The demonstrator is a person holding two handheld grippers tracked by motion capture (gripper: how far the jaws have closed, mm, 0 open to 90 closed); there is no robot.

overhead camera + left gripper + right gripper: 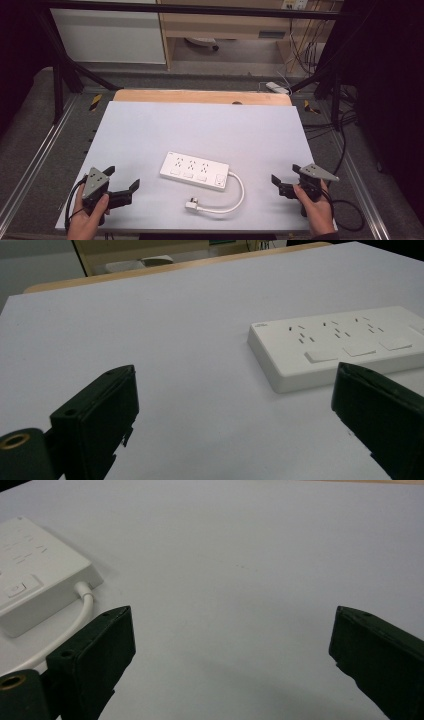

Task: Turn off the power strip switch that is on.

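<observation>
Though flat, white power strip

No lettering can be read anywhere: the small mark at the corner of the white power strip is too blurred to make out.

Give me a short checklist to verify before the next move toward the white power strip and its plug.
1. Left tool open, nothing between the jaws: ok.
2. Right tool open, nothing between the jaws: ok.
3. Power strip lies flat on the table, sockets up, apart from both tools: ok.
4. Plug lies free on the table, not in a socket: ok.
5. Cord curves in one loop from the strip to the plug, no knot: ok.
6. Switch on the strip off: cannot tell.
</observation>
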